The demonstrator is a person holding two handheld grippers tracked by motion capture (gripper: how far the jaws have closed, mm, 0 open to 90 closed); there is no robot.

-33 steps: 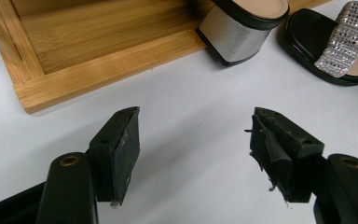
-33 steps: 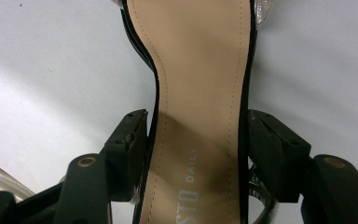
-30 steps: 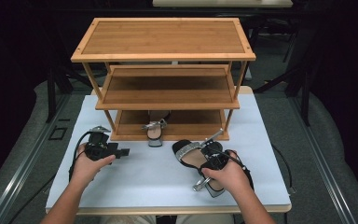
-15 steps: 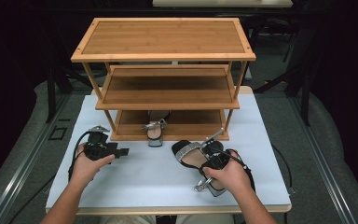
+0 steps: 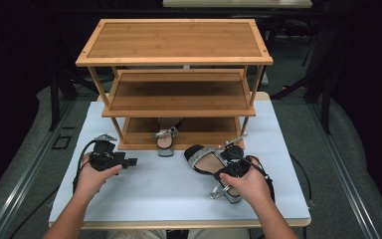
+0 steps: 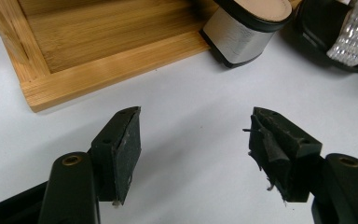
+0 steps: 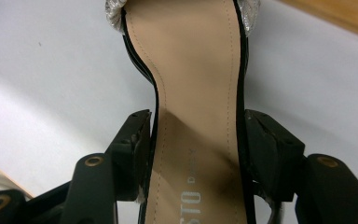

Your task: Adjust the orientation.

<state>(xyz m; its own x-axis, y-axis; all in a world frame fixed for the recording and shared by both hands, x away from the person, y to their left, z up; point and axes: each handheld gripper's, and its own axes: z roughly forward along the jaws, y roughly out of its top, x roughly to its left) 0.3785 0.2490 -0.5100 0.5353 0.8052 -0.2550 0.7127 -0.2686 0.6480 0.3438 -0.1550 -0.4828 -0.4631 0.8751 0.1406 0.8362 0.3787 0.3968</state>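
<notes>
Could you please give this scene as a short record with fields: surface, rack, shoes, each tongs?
surface: white table
rack: three-tier bamboo shoe rack
shoe on rack: sandal on bottom shelf, heel overhanging
shoe on table: black sandal, sparkly strap
left tongs: open, nothing between them
right tongs: jaws have just been closing, pads against the black sandal's sole edges

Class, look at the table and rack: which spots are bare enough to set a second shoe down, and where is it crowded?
Bare: the rack's top shelf, its middle shelf, and the table between the left gripper and the sandal. Crowded: the bottom shelf's middle, where a shoe stands, and the front right, where the right gripper straddles the sandal.
</notes>
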